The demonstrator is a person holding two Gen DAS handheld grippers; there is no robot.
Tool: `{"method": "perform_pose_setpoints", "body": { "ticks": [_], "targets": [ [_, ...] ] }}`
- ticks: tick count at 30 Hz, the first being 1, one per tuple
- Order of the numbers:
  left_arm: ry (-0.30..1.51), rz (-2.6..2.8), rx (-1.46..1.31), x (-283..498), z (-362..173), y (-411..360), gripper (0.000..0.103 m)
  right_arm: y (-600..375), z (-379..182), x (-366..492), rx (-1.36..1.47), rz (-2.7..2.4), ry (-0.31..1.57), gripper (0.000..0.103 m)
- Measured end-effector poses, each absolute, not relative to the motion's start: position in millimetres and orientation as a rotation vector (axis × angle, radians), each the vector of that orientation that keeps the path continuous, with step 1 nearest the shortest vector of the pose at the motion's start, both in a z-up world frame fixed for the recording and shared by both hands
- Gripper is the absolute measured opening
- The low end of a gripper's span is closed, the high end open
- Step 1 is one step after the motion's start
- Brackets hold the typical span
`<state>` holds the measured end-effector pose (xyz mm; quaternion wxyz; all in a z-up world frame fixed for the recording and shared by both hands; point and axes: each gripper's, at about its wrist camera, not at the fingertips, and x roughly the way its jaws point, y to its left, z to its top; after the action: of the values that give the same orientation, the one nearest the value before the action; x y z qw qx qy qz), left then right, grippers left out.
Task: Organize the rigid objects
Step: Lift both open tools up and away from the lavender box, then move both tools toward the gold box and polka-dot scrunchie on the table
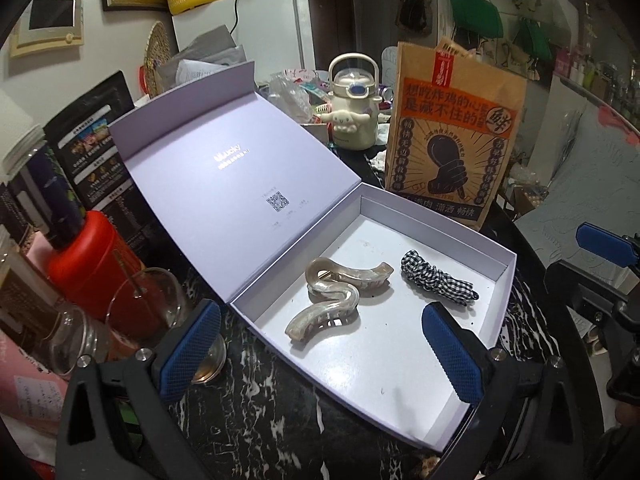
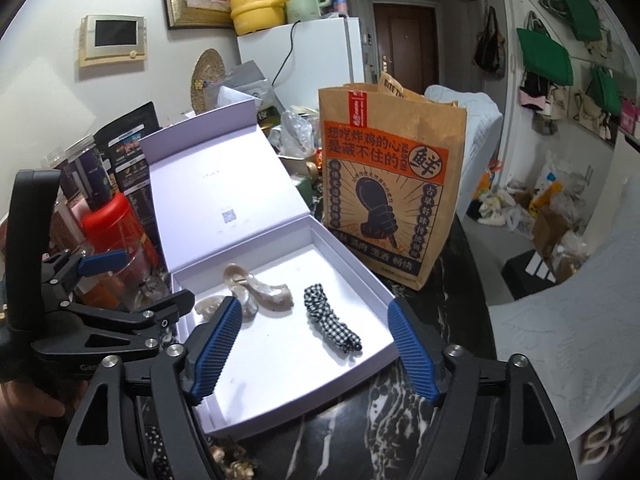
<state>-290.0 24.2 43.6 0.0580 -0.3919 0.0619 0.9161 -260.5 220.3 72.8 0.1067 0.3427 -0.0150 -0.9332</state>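
- A pale lilac box (image 1: 460, 236) sits open on a black marble-patterned table (image 1: 256, 412), its hinged lid (image 1: 224, 184) standing up at the back left.
- Two things lie on the box's white floor, apart from each other: a pearly S-shaped hair claw (image 1: 340, 296) toward the left, and a black-and-white gingham hair tie (image 1: 438, 280) to its right.
- The left gripper (image 1: 320, 344) hangs over the near left corner of the box with its jaws spread wide — nothing is between them. One blue pad is over the table beside a glass jar (image 1: 156, 296); the other is over the box floor, just in front of the hair tie.
- The right gripper (image 2: 316, 348) hangs over the near edge of the box, its jaws also spread and empty. In its own view the hair tie shows between the two blue pads, untouched, and the left pad covers part of the hair claw.
- From the right wrist view, the left gripper shows at the left edge, with a hand (image 2: 28, 404) on its handle.
- Behind the box stands a brown paper bag (image 1: 452, 136) printed in orange and black; a cream kettle-shaped bottle (image 1: 354, 116) is just left of it.
- A red-capped bottle (image 1: 88, 252) and dark packets crowd the table's left side.
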Motion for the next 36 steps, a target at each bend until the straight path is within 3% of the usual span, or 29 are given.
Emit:
{"method": "perform_pose_setpoints", "body": {
  "ticks": [11,36],
  "targets": [
    [0.171,2.79,-1.129,-260,60,14,0.103,212,89,-232,0.958,-2.792,-0.008,0.092],
    [0.128,2.777,-1.11,-186,65,-6,0.103,194,89,-162,0.943,-2.765,0.027,0.093]
  ]
}}
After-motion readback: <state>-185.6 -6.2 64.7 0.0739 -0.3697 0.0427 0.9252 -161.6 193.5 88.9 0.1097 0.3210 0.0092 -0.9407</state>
